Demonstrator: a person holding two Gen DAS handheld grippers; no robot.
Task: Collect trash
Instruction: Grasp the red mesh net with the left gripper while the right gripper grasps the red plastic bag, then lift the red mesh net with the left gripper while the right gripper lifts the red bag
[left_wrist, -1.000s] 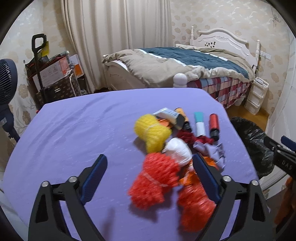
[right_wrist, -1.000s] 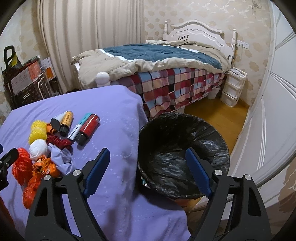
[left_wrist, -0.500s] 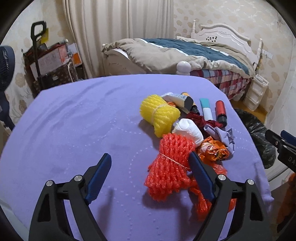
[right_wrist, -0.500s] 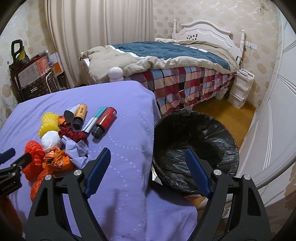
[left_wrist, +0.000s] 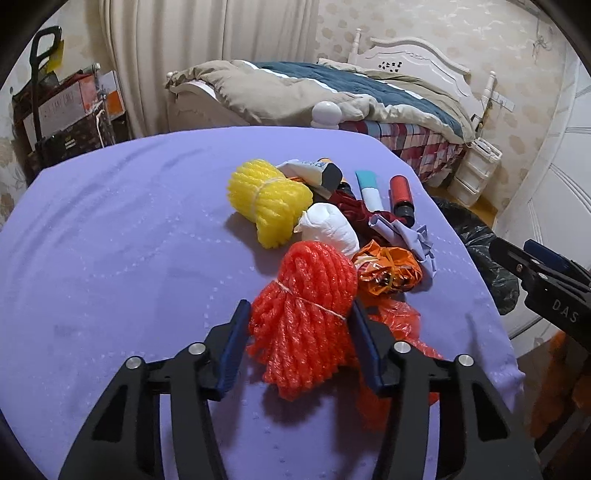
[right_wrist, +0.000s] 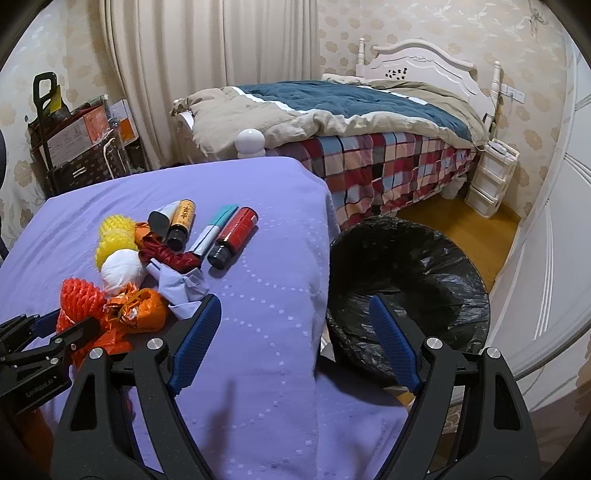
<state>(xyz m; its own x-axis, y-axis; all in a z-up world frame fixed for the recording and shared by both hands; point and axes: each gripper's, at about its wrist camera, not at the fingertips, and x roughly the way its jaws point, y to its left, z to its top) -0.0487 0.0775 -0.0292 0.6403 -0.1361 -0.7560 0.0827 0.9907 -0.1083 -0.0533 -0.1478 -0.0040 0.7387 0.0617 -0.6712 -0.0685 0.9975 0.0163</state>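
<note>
The left claw (left_wrist: 299, 332) has closed in from wide open and now grasps the red foam net bundle (left_wrist: 310, 314) at the near edge of the trash pile on the purple bench (left_wrist: 110, 258), so I judge lifting toward the black-lined trash bin (right_wrist: 410, 291) comes next, while the right claw (right_wrist: 295, 336) hangs released.

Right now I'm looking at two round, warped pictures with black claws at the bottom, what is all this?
Each picture comes from a camera mounted on a hand-held two-finger clamp, looking along its fingers. In the left-hand view, the left gripper has its blue pads on either side of a red foam net bundle on a purple-covered table; it looks closed on it. Behind lie a yellow foam net, a white wad and wrappers. The other view shows the right gripper, open and empty, near a black-lined trash bin.
</note>
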